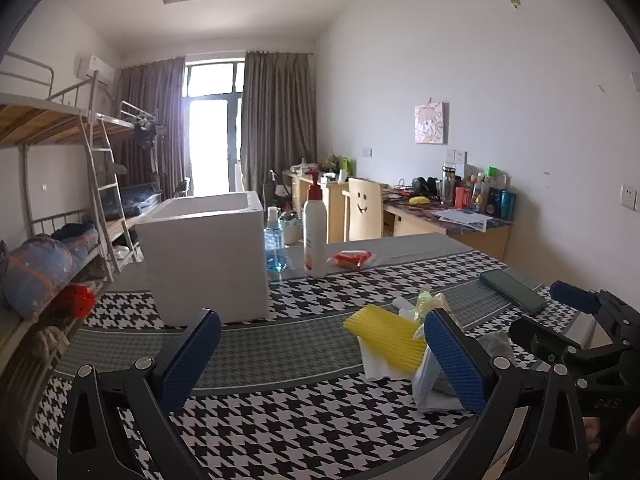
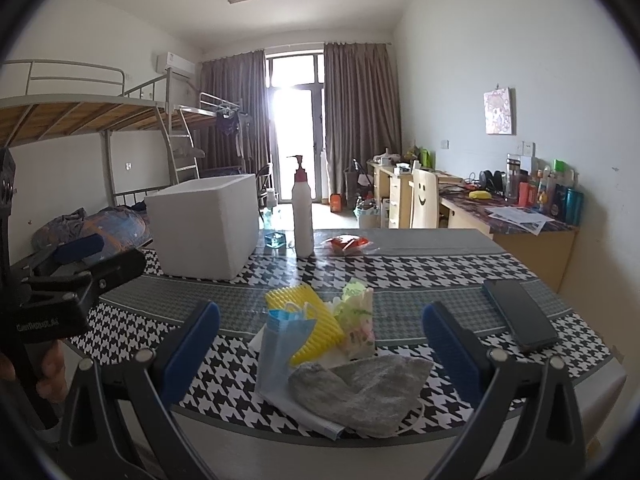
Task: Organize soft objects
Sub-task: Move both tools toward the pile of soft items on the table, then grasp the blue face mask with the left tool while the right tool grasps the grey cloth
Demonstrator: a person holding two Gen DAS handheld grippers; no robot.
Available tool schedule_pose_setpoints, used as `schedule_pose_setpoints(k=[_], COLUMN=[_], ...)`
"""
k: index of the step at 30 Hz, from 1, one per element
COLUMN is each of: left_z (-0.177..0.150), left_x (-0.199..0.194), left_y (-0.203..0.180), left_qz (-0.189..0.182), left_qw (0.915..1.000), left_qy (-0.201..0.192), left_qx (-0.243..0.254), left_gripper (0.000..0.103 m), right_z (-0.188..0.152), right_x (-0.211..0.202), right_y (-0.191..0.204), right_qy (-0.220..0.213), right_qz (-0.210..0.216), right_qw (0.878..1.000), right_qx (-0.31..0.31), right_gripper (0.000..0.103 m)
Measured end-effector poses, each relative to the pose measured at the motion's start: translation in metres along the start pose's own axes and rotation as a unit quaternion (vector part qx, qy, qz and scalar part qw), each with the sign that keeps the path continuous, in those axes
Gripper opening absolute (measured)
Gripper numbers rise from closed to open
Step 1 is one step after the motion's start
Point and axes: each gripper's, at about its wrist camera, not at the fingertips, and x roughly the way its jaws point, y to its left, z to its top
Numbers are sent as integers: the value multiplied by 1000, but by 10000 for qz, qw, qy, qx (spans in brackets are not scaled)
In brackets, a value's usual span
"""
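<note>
Currently both grippers are hovering above the near edge of a table (image 2: pixel 440 264) that is wearing a black-and-white houndstooth cloth; the left gripper (image 1: pixel 320 356) is holding its blue-padded jaws wide apart with nothing between them, and the right gripper (image 2: pixel 320 344) is likewise standing fully released and empty. Soft objects are lying in one loose heap near the front edge: a grey knitted cloth (image 2: pixel 360 388) is resting nearest the edge, overlapping a blue face mask (image 2: pixel 284 344), which is partly covering a yellow ribbed sponge (image 2: pixel 316 320); a floral tissue packet (image 2: pixel 358 320) is leaning against the sponge's right side. A white foam box (image 2: pixel 204 224) is sitting open-topped at the far left of the table, well apart from the heap (its inside is not showing from either view). Just right of the box a white pump bottle (image 2: pixel 303 216) is standing upright, with a blue-liquid bottle (image 1: pixel 275 244) beside it and a red snack packet (image 2: pixel 346 243) lying further right. A dark phone (image 2: pixel 518 316) is lying flat near the right edge. A hand (image 2: pixel 48 368) is gripping the left gripper's handle
</note>
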Motion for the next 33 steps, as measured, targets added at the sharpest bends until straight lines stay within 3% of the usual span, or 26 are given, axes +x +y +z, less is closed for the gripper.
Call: schedule_pose_setpoints(k=[20, 33], left_z=[-15, -32], left_x=[29, 63], left_y=[-34, -56], left_qz=[-588, -952], left_qw=[9966, 9877], left_qy=[516, 1147], left_qx=[273, 465], left_gripper=[102, 102], right_z=[-16, -30], right_x=[9, 19], right_y=[-26, -46], right_qy=[367, 673], right_qz=[-268, -393], right_qw=[9988, 9965], right_qx=[182, 314], right_gripper=[102, 102])
